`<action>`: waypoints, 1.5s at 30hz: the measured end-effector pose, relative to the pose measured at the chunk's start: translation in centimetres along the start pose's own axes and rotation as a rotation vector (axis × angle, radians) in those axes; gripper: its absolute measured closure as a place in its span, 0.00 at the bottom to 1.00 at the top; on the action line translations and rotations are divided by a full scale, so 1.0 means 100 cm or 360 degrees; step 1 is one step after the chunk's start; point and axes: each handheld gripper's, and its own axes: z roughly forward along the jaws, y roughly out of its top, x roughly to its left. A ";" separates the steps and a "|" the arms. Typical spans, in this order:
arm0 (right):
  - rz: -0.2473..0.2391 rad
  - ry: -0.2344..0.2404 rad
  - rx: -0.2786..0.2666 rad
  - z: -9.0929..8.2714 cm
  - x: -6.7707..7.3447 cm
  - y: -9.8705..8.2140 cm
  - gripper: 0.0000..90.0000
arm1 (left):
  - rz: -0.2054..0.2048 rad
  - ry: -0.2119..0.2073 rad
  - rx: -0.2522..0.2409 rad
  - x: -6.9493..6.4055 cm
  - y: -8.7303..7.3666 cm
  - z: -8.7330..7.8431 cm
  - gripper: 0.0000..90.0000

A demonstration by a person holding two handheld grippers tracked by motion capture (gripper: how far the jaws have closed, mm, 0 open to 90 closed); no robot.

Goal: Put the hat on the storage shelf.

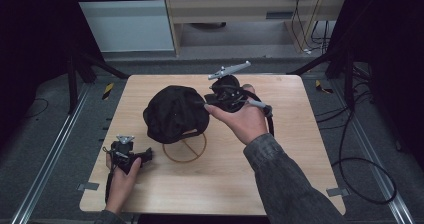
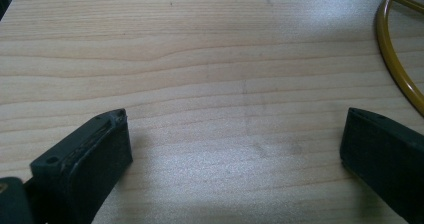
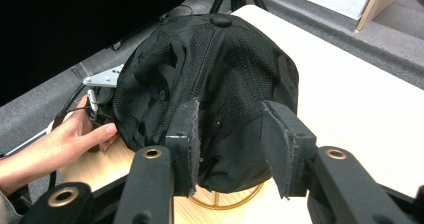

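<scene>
The wooden table (image 1: 280,174) carries a black cap (image 1: 172,113) at centre, seated over a yellow wire stand (image 1: 186,149). The right gripper (image 3: 227,144), jaws apart, straddles the cap's rear; contact cannot be confirmed. The left gripper (image 2: 235,149) rests near the table's left front, jaws spread wide.

A cap (image 1: 172,113) sits near the middle of the table (image 1: 300,149), on a stand whose ring base (image 1: 186,149) lies on the table at the cap's near side. The right tongs (image 1: 209,103) are just right of the cap. The left tongs (image 1: 142,156) rest near the table's near-left corner, left of the ring base.
</scene>
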 end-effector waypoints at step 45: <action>-0.0031 -0.0216 -0.0174 -0.047 -0.022 -0.024 0.05 | 0.0000 0.0000 0.0000 0.000 0.000 0.000 0.00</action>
